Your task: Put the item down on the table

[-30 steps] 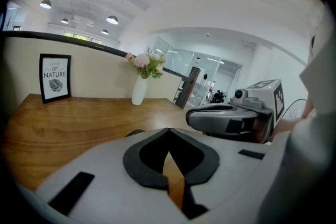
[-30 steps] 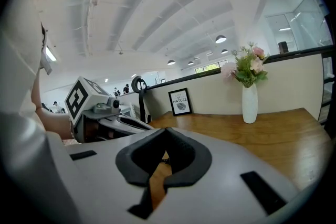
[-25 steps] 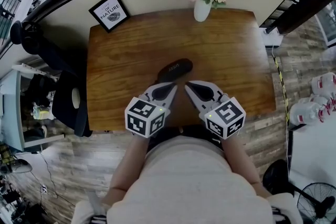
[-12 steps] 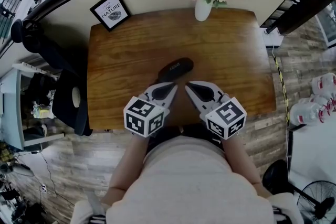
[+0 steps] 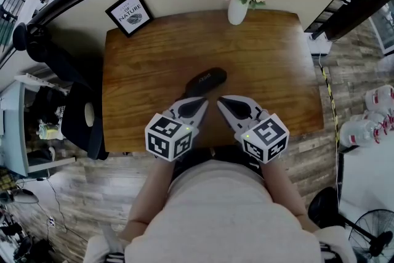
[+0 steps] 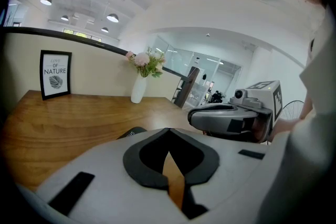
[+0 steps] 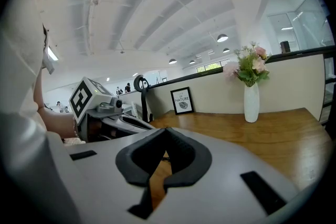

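Observation:
A black oblong item (image 5: 206, 81) with pale lettering lies flat on the wooden table (image 5: 154, 64), near the middle. My left gripper (image 5: 200, 101) hovers just short of the item's near end, shut with nothing between its jaws. My right gripper (image 5: 221, 100) is beside it to the right, also shut and empty. In the left gripper view the closed tips (image 6: 168, 131) meet over the wood, the item's edge (image 6: 134, 132) peeks out just past them, and the right gripper (image 6: 231, 118) shows alongside. In the right gripper view the jaws (image 7: 165, 132) are closed too, with the left gripper (image 7: 105, 113) at the left.
A white vase of flowers (image 5: 237, 9) stands at the table's back edge, and a framed print (image 5: 128, 13) leans at the back left corner. A dark chair (image 5: 83, 120) is left of the table. The person's body is against the front edge.

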Demonstrator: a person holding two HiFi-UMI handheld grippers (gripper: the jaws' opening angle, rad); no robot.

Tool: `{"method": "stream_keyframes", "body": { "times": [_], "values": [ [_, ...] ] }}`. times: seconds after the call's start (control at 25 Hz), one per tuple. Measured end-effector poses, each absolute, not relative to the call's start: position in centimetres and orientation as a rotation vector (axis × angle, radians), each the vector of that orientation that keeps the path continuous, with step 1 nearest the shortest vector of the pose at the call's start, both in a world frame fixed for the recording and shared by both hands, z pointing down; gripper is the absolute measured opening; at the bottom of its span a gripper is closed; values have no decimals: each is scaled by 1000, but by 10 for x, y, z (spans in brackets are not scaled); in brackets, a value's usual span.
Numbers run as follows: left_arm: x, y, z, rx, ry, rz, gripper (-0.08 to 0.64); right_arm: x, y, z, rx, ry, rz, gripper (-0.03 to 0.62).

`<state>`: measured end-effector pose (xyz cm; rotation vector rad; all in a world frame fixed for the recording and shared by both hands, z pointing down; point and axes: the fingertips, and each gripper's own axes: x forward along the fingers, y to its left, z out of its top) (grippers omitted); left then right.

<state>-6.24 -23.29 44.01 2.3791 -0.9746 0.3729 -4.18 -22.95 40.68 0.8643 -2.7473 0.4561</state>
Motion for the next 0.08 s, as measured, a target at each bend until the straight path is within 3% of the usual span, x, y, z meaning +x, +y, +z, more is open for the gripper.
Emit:
{"method": "stream_keyframes", "body": {
  "times": [0.08],
  "values": [
    [-62,-232,440,2378,-974,371,12,-43,-228,406,854,-2753,462,9]
  ]
}}
